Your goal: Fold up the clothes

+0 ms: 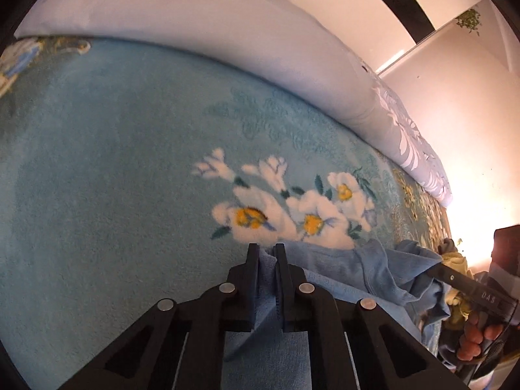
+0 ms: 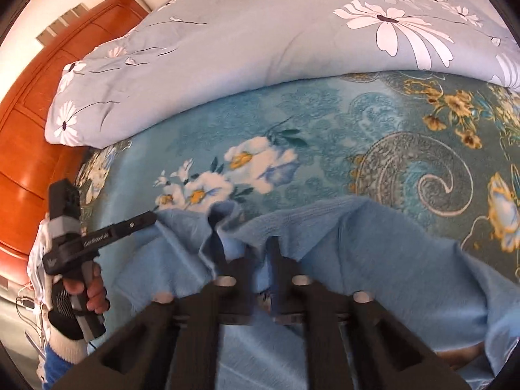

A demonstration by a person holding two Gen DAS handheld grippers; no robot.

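Two tools pinch one light blue garment (image 2: pixel 373 260) over the bed (image 1: pixel 97 162). Left tool (image 1: pixel 266 253) grips its left edge, right tool (image 2: pixel 248 253) its middle; cloth stretches sideways between them.

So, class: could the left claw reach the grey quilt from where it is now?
Probably not yet. The left claw is shut on the blue garment, and open blanket lies between it and the quilt. Nothing blocks the way, though.
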